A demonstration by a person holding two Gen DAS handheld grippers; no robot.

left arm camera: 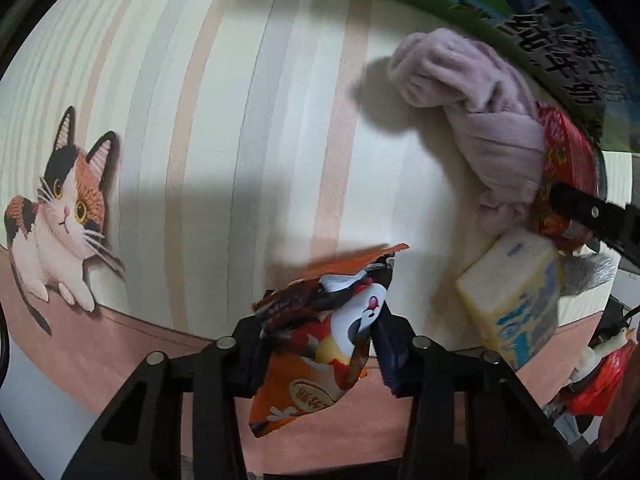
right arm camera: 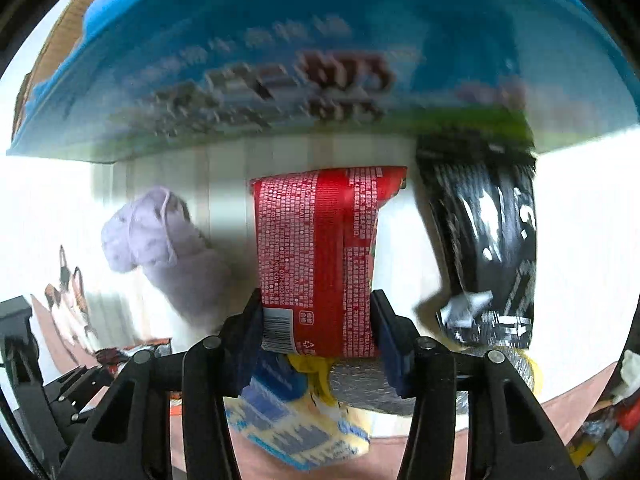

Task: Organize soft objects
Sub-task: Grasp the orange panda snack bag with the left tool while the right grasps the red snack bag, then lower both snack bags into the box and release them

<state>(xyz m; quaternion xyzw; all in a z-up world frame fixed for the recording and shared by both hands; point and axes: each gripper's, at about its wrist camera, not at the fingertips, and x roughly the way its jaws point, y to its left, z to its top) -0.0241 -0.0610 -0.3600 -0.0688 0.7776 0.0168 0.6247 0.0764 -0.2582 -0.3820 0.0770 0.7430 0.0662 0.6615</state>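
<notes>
Task looks partway: both grippers have a packet each, nothing clearly sorted yet. Left gripper [left arm camera: 320, 320] is closed on an orange snack packet [left arm camera: 320, 344], pinched at its middle and held above the near edge of the striped cat-print cloth [left arm camera: 200, 120]. Right gripper [right arm camera: 318, 328] is closed on a red packet [right arm camera: 320, 260], gripped at its lower end, packet standing upright between the fingers.

Left to deal with, by my reading: a purple cloth bundle [left arm camera: 472, 112] toward the far right of the cloth, a yellow-blue packet [left arm camera: 516, 300] near the right edge, and a black packet [right arm camera: 488, 252] just right of the red one. A blue-green box [right arm camera: 280, 60] sits at the far edge; can't tell if it's the target bin.

Pose: left gripper points fwd over the cloth, roughly level. Right gripper points at the box side, red packet close to it but not touching. Its fingers show in the left view beside the purple bundle.
</notes>
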